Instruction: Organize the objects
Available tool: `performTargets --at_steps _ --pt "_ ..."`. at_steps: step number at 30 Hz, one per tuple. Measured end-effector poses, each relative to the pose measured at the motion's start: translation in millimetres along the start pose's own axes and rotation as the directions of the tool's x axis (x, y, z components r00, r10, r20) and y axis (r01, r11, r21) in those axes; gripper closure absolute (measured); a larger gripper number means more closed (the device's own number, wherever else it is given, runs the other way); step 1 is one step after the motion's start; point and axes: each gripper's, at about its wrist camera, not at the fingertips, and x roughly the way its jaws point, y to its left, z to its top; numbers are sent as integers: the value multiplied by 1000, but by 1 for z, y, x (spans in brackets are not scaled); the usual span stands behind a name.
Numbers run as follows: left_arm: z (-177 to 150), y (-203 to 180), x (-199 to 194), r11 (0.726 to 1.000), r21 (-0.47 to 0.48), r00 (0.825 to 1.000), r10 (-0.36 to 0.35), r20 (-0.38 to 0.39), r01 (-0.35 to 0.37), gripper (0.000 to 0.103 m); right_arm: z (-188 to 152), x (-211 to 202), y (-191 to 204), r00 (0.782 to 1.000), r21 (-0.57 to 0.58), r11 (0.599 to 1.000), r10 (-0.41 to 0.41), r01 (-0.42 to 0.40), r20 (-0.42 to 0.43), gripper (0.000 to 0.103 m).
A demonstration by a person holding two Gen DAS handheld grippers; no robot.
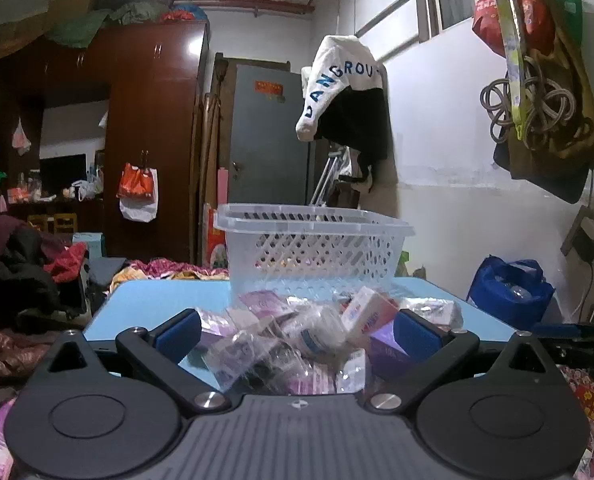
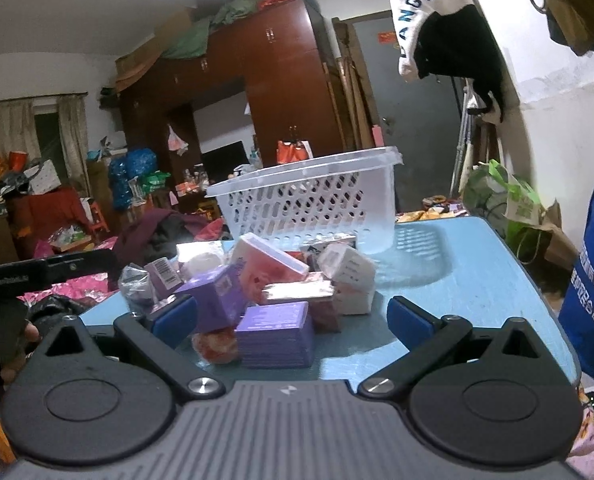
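Observation:
A pile of small packets and boxes [image 1: 297, 340] lies on the light blue table [image 1: 157, 300], in front of a clear plastic basket [image 1: 313, 248]. My left gripper [image 1: 297, 334] is open, its blue pads on either side of the pile, holding nothing. In the right wrist view the same pile [image 2: 273, 292] shows purple boxes [image 2: 275, 334], a pink box and white packs, with the basket [image 2: 309, 204] behind it. My right gripper [image 2: 291, 316] is open around the near purple box, not clamped on it.
The table's right edge [image 2: 553, 304] drops off near a blue bag [image 2: 593, 292]. Clothes and clutter lie to the left [image 1: 29, 280]. A wardrobe [image 1: 149, 140] and door stand behind. The other gripper's body [image 2: 45, 268] shows at left.

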Motion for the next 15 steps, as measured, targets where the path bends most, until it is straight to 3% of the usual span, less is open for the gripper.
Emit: performTargets --at_steps 15 --pt "8 8 -1 999 -37 999 21 44 -19 0 -1 -8 -6 1000 20 1000 6 -6 -3 0"
